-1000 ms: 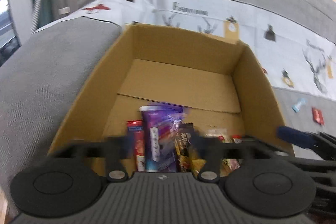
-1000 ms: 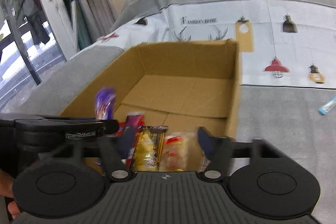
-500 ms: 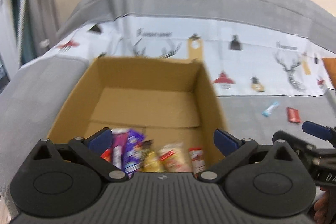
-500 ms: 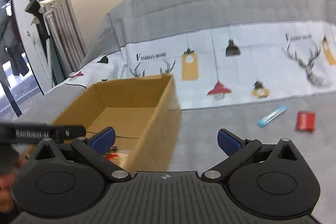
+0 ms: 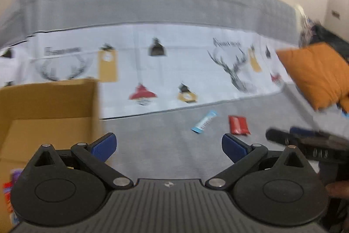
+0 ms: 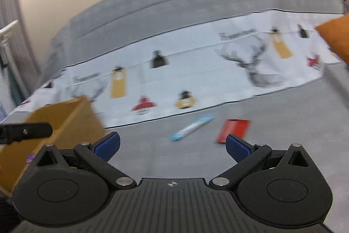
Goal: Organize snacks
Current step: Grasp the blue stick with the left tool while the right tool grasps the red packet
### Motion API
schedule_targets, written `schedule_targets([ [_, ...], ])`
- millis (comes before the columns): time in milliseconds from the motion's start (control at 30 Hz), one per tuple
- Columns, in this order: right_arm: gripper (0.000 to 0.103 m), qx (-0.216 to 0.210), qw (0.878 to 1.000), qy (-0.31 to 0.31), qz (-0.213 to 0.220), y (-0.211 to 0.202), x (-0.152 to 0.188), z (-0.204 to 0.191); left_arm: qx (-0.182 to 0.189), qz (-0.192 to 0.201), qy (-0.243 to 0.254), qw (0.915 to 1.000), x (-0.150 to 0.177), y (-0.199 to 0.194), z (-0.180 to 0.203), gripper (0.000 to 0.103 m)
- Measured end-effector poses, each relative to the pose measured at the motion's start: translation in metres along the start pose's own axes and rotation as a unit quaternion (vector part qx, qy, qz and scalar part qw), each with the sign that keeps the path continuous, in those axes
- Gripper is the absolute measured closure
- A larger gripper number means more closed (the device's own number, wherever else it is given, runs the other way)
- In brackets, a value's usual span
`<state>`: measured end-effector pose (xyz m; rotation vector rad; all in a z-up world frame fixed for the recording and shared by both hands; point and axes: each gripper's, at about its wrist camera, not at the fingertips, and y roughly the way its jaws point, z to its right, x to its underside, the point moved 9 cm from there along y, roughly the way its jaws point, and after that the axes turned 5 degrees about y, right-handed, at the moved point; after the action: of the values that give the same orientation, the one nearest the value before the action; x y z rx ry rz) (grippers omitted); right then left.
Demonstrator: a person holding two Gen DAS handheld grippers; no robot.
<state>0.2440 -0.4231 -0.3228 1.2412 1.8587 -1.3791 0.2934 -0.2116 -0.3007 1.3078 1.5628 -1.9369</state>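
A light blue snack stick [image 5: 204, 122] and a red snack packet [image 5: 238, 125] lie on the grey sofa seat, ahead and right of my left gripper [image 5: 169, 146], which is open and empty. The same stick [image 6: 192, 127] and red packet [image 6: 233, 129] lie just beyond my right gripper [image 6: 172, 145], also open and empty. The cardboard box [image 5: 48, 99] stands at the left with a few snack packs [image 5: 11, 189] at its near end. It shows at the left of the right wrist view [image 6: 63, 119].
A white printed cloth [image 5: 174, 71] covers the back of the seat. An orange cushion [image 5: 314, 73] lies at the right. The right gripper's tool [image 5: 309, 143] shows at the right of the left wrist view, the left one [image 6: 24, 132] at the right view's left.
Both grippers have swung right, away from the box toward the loose snacks on the seat. Both went from nearly closed over the box to wide open.
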Motion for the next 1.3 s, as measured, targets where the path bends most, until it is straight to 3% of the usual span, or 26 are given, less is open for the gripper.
schedule_targets([
  [100,0.005,0.044,0.998,-0.032,0.008,0.019,-0.010,0.021,-0.015,-0.018,0.042,0.9988,-0.009,0.045,0.022,0.000],
  [167,0.005,0.057,0.997,-0.041,0.011,0.036,-0.015,0.035,-0.015,-0.035,0.036,0.9986,-0.016,0.078,0.029,0.000],
  [267,0.009,0.062,0.998,-0.021,-0.005,0.069,-0.022,0.058,0.019,-0.043,0.027,0.9985,-0.030,0.125,0.044,0.000],
  [433,0.011,0.109,0.993,-0.031,-0.032,0.118,-0.022,0.091,0.050,-0.062,0.059,0.9951,-0.029,0.203,0.066,0.000],
  [500,0.018,0.104,0.992,-0.021,-0.061,0.136,-0.015,0.098,0.072,-0.084,0.052,0.9925,-0.014,0.230,0.069,0.000],
  [600,0.032,0.075,0.993,-0.008,-0.089,0.154,-0.008,0.098,0.090,-0.072,0.044,0.9924,-0.005,0.250,0.069,0.000],
  [700,0.042,0.063,0.992,-0.028,-0.107,0.168,-0.005,0.094,0.061,-0.060,0.058,0.9946,-0.001,0.264,0.065,0.001],
  [733,0.042,0.065,0.991,-0.033,-0.113,0.171,-0.004,0.093,0.057,-0.070,0.063,0.9940,0.003,0.269,0.065,0.008],
  [800,0.040,0.069,0.989,-0.046,-0.122,0.179,0.000,0.092,0.051,-0.061,0.088,0.9929,0.008,0.272,0.067,0.009],
  [900,0.037,0.084,0.984,-0.094,-0.126,0.184,0.003,0.083,0.053,-0.055,0.087,0.9933,0.008,0.267,0.066,0.028],
  [967,0.036,0.090,0.981,-0.118,-0.129,0.185,0.005,0.079,0.054,-0.061,0.090,0.9926,0.006,0.261,0.067,0.059],
  [1033,0.043,0.081,0.982,-0.113,-0.128,0.183,0.004,0.079,0.066,-0.074,0.099,0.9902,0.007,0.255,0.070,0.079],
  [1167,0.055,0.064,0.983,-0.120,-0.125,0.177,0.006,0.076,0.065,-0.110,0.074,0.9891,0.017,0.235,0.066,0.081],
  [1300,0.056,0.028,0.981,-0.133,-0.140,0.168,0.018,0.061,0.064,-0.133,0.007,0.9890,0.042,0.202,0.056,0.081],
])
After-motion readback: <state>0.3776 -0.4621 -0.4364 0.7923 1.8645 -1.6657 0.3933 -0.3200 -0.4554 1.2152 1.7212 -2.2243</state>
